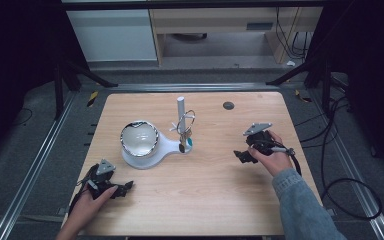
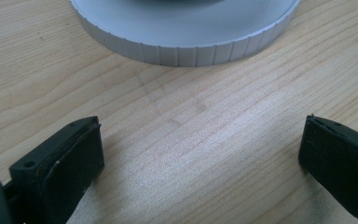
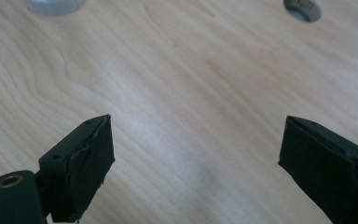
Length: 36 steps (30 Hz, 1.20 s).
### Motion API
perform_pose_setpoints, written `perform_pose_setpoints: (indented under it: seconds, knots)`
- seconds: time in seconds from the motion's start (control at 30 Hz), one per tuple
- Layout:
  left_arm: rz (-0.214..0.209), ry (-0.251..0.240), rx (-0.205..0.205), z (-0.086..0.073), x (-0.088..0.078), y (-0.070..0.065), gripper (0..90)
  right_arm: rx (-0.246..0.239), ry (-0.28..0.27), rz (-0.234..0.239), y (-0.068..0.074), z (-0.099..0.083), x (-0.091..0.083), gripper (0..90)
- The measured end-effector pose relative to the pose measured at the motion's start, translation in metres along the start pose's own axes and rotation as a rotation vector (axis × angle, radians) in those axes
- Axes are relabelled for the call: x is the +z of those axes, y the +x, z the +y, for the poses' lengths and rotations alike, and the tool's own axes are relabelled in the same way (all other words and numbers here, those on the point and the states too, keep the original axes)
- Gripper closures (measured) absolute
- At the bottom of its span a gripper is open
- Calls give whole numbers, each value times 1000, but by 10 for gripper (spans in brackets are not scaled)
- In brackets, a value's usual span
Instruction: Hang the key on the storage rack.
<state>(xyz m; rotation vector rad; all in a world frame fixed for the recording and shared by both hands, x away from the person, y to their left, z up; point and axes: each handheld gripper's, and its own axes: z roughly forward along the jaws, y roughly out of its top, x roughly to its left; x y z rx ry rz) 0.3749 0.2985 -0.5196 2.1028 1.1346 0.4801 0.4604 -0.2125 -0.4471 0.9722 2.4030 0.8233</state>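
Both grippers rest on the counter (image 1: 200, 200) flanking the white stand (image 1: 152, 147), left gripper (image 1: 125, 188) and right gripper (image 1: 241, 156) fingers released, empty, ready to reach.

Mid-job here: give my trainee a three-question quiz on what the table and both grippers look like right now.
1. True or false: the left gripper grips the white stand.
2. What hangs on the stand's post? A) key ring B) cup C) tape
3. Describe the right gripper and its jaws.

Key
1. False; its jaws stand open, short of the base.
2. A, a ring with keys.
3. Open, nothing between them, over bare table.
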Motion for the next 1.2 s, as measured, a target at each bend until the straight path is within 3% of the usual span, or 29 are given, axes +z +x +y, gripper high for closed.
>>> perform_pose_setpoints:
  seconds: [0.3, 0.6, 0.77, 0.9, 1.2]
  knots:
    - [0, 0, -1, 0, 0, 0, 0, 54, 32, -6, -6, -31, 12, 98]
    - [0, 0, -1, 0, 0, 0, 0, 208, -13, -80, -43, -62, 15, 95]
    - [-1, 0, -1, 0, 0, 0, 0, 268, -20, -79, -52, -71, 21, 72]
    - [0, 0, 0, 0, 0, 0, 0, 280, -51, -99, -52, -73, 24, 44]
    - [-1, 0, 0, 0, 0, 0, 0, 296, -46, -112, -50, -72, 25, 24]
